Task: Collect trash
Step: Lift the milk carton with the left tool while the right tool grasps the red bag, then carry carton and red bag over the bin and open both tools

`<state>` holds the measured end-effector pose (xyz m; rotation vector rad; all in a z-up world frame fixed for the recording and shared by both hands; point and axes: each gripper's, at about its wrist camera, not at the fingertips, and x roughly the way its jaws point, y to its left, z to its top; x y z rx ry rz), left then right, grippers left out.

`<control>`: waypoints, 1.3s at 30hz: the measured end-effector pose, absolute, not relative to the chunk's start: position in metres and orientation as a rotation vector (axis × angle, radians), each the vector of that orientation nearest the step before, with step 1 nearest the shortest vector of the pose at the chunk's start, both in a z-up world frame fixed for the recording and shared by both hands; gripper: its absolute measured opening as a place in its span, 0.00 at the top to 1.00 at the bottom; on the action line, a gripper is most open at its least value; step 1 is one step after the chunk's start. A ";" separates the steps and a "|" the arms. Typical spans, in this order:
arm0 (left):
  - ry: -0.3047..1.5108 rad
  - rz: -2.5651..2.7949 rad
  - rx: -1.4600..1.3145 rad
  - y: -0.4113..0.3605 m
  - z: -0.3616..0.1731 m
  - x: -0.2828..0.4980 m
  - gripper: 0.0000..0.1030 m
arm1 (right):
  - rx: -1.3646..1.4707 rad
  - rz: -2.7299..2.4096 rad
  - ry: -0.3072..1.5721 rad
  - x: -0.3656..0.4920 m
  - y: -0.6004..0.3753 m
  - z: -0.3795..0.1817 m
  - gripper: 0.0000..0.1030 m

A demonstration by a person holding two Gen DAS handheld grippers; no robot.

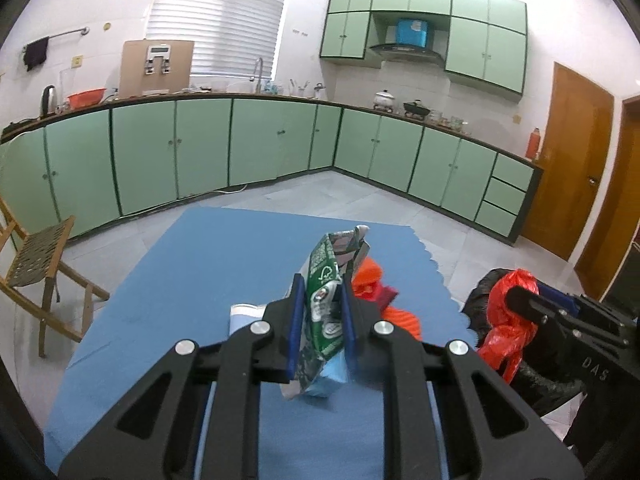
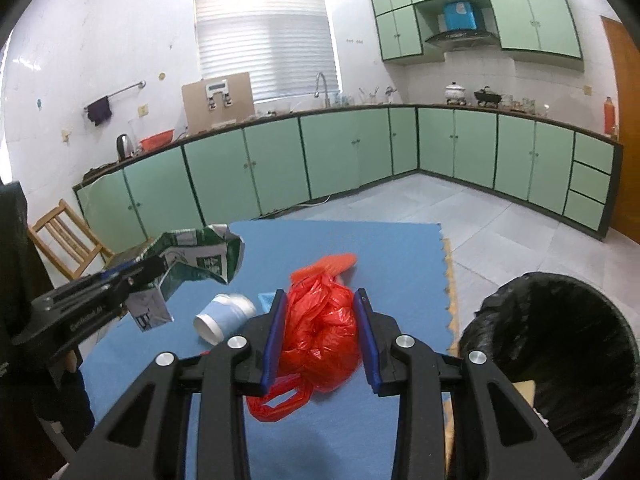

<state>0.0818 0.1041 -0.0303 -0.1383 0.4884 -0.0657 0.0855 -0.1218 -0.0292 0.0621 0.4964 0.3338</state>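
Black linkage arms of both grippers fill the near edge of each wrist view, and both tools tilt gently downward over a blue mat point(image 2: 392, 264) that lies on a grey tiled kitchen floor.

Seen from its own camera, the left gripper point(image 1: 321, 322) has its blue pads pinching a crushed green-and-white carton point(image 1: 330, 280). The carton stands up between the pads, its torn top reaching above them and its lower end hanging out below. In the right wrist view the same gripper point(image 2: 154, 266) comes in from the left, and the carton point(image 2: 196, 256) is clear of the mat, with its crumpled mouth pointing right.

The right gripper point(image 2: 321, 330) is clamped on a bunched red bag point(image 2: 320, 332). The plastic bulges between the blue pads, and a loop handle droops beneath them toward the mat. From the left camera this gripper point(image 1: 516, 298) shows at the far right, with the red bag point(image 1: 506, 316) dangling from its tip.

A white and pale blue paper cup point(image 2: 224, 316) lies on its side on the mat, its open mouth toward the near left, between the two grippers. An orange item point(image 2: 332, 262) lies on the mat just beyond the bag; what it is I cannot tell.

A bin point(image 2: 560, 368) lined with black plastic stands on the floor off the mat's right edge. Its mouth is open, and something pale shows at its near left rim, too hidden to identify.
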 end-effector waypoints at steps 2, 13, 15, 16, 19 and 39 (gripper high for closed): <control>0.486 -0.087 -0.136 0.095 -0.029 0.084 0.85 | 0.062 0.317 0.487 0.086 -0.129 -0.026 0.67; 0.477 -0.247 -0.113 0.018 -0.028 0.109 0.85 | 0.087 0.170 0.465 0.086 -0.204 -0.021 0.67; 0.472 -0.287 -0.101 -0.003 -0.028 0.114 0.85 | 0.090 0.130 0.460 0.085 -0.224 -0.020 0.67; 0.470 -0.303 -0.097 -0.013 -0.028 0.117 0.85 | 0.089 0.116 0.458 0.085 -0.232 -0.020 0.67; 0.466 -0.356 -0.081 -0.045 -0.029 0.126 0.85 | 0.096 0.058 0.457 0.086 -0.264 -0.020 0.67; 0.535 -0.568 -0.003 -0.202 -0.077 0.173 0.85 | 0.162 -0.169 0.532 0.102 -0.400 -0.062 0.67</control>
